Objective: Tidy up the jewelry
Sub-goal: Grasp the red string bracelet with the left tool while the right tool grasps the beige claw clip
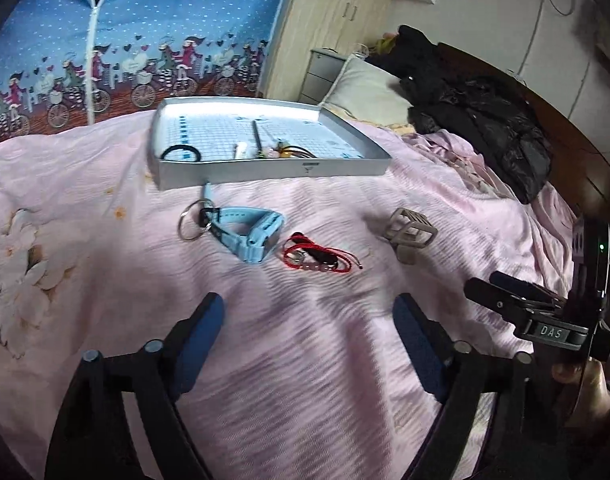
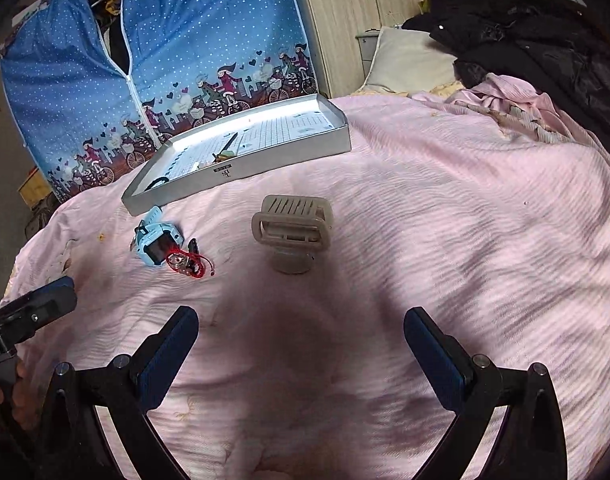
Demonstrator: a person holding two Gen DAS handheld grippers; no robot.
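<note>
A few pieces already lie in the grey tray (image 1: 265,168) on the pink bedspread (image 2: 425,240); just before it wait a blue watch (image 1: 251,234), red cord bracelet (image 1: 317,258), key ring (image 1: 193,220) and beige hair claw (image 2: 293,228); left gripper (image 1: 309,312) and right gripper (image 2: 301,328) spread wide, holding nothing.

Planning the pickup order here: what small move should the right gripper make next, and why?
Probably ease the right gripper forward over the beige hair claw: its jaws are open and empty, the claw lies straight ahead on the pink bedspread, still outside the grey tray.
</note>
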